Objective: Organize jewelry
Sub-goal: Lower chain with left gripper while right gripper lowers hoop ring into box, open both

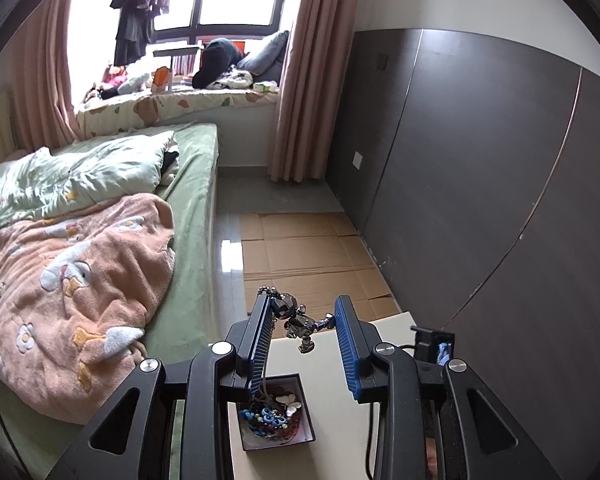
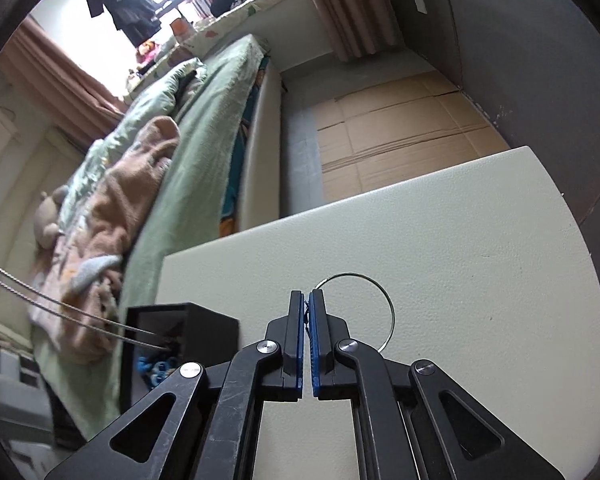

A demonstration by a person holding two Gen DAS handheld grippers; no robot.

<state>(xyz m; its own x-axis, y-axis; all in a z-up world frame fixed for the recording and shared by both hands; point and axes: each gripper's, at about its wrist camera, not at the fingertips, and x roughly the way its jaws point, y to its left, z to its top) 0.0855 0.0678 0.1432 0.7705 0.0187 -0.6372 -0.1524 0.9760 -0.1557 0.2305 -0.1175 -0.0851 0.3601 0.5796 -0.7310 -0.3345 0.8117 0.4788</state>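
Observation:
My left gripper (image 1: 303, 300) is shut on a dark crystal figure pendant (image 1: 296, 318) that spans the gap between its blue pads. Its thin chain (image 2: 60, 312) hangs down into a small black box (image 1: 300, 380) holding several colourful jewelry pieces (image 1: 272, 420). The box stands on the cream table (image 1: 324, 360); in the right wrist view the black box (image 2: 204, 320) sits at the left. Over the cream table (image 2: 460, 260), my right gripper (image 2: 306, 294) is shut on a thin silver hoop (image 2: 384, 300), which curves out to the right of the fingertips.
A bed (image 1: 188, 220) with a green sheet and a pink blanket runs along the left. Flattened cardboard (image 1: 308, 248) covers the floor beyond the table. A dark panelled wall (image 1: 480, 180) closes the right side. A small black device with a cable (image 1: 432, 340) sits at the table's right edge.

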